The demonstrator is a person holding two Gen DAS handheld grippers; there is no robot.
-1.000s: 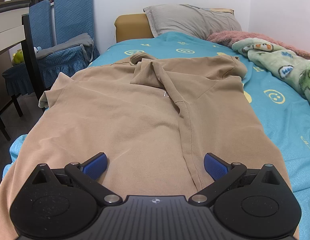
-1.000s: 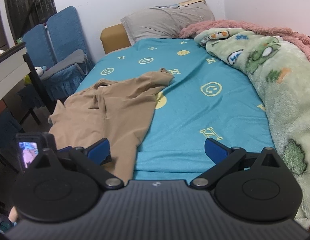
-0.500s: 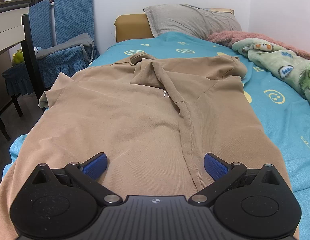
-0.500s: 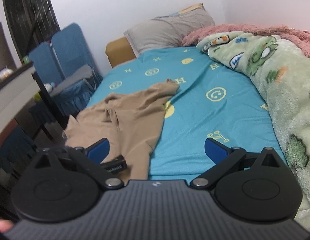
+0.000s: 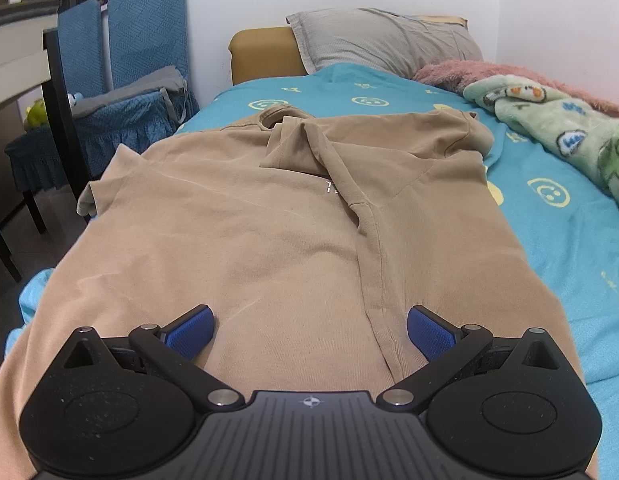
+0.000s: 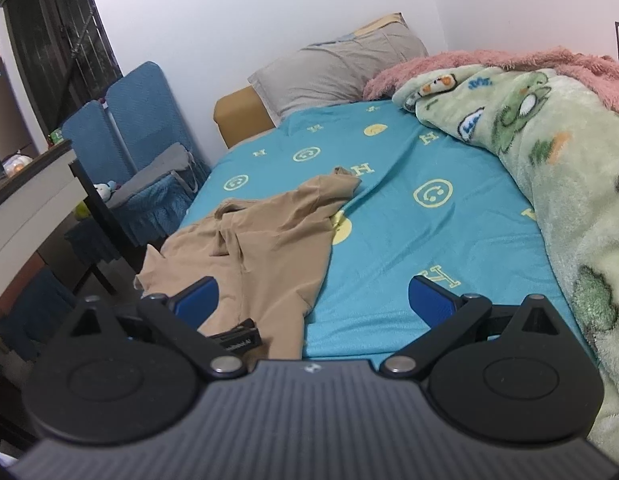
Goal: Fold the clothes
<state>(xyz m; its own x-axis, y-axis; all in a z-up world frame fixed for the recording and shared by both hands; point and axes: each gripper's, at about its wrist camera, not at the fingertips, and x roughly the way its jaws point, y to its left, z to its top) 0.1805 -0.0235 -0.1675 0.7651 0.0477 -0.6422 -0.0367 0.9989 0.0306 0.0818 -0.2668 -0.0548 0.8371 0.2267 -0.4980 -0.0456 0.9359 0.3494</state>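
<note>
- A tan shirt (image 5: 269,220) is spread on the teal bedsheet (image 5: 569,240) at the near, left part of the bed, with its collar pointed toward the headboard.
- One sleeve (image 5: 305,148) is seen folded inward across the chest, and a raised crease runs from it down to the hem.
- The other sleeve (image 5: 91,200) is seen hanging over the bed's left edge.
- The left gripper (image 5: 309,332) is held low over the hem, its blue pads (image 5: 189,330) spread wide apart; nothing is gripped.
- The right gripper (image 6: 313,300) is held above the foot of the bed, to the right of the shirt; its jaws are likewise spread wide and nothing is held.
- A grey pillow (image 6: 341,64) is propped at the head of the bed.
- A green cartoon blanket (image 6: 549,152) and a pink fleece (image 6: 509,60) are piled along the right side.
- Blue-covered chairs (image 5: 125,60) are seen beside the bed on the left.
</note>
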